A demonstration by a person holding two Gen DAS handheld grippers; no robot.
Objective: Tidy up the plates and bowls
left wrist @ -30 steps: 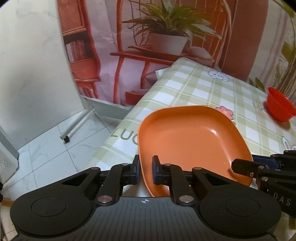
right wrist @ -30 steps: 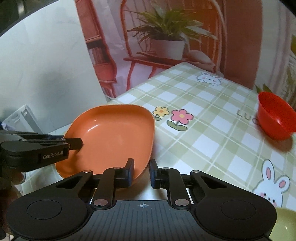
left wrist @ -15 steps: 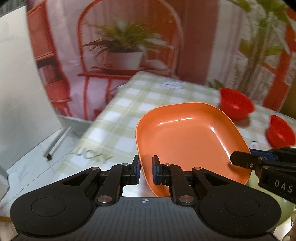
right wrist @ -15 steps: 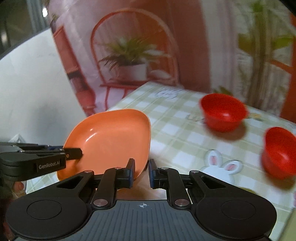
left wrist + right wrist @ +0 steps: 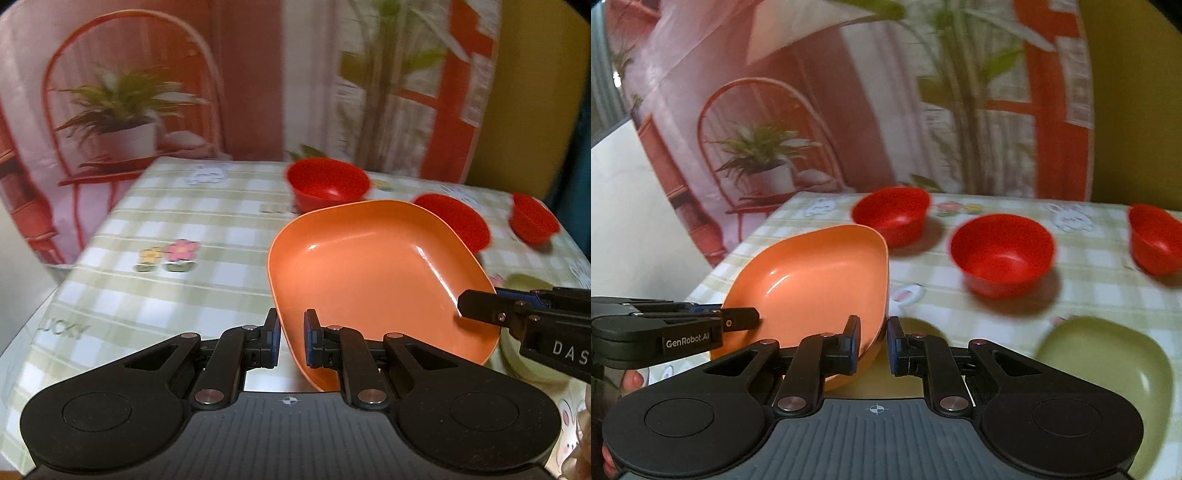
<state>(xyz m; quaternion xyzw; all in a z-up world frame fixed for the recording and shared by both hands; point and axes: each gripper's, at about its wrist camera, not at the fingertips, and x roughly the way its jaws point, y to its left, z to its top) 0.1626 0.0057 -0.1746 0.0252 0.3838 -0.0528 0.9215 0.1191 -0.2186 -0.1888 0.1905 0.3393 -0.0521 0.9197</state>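
Both grippers hold one orange plate point(image 5: 369, 266) above the checked table. My left gripper point(image 5: 291, 338) is shut on its near left rim. My right gripper point(image 5: 873, 341) is shut on the plate's point(image 5: 816, 284) right rim and also shows in the left wrist view point(image 5: 480, 306). Three red bowls point(image 5: 892, 212) point(image 5: 1003, 253) point(image 5: 1156, 238) stand further back on the table. A green plate point(image 5: 1108, 354) lies at the near right, and another green plate point(image 5: 919, 328) shows just under the orange one.
The table point(image 5: 166, 221) has a green checked cloth with flower and rabbit prints. Its left edge drops to the floor. A printed backdrop with a chair and plant point(image 5: 122, 110) hangs behind the table.
Both grippers have carried the orange plate to the right over the table. The red bowls and green plates have come into view.
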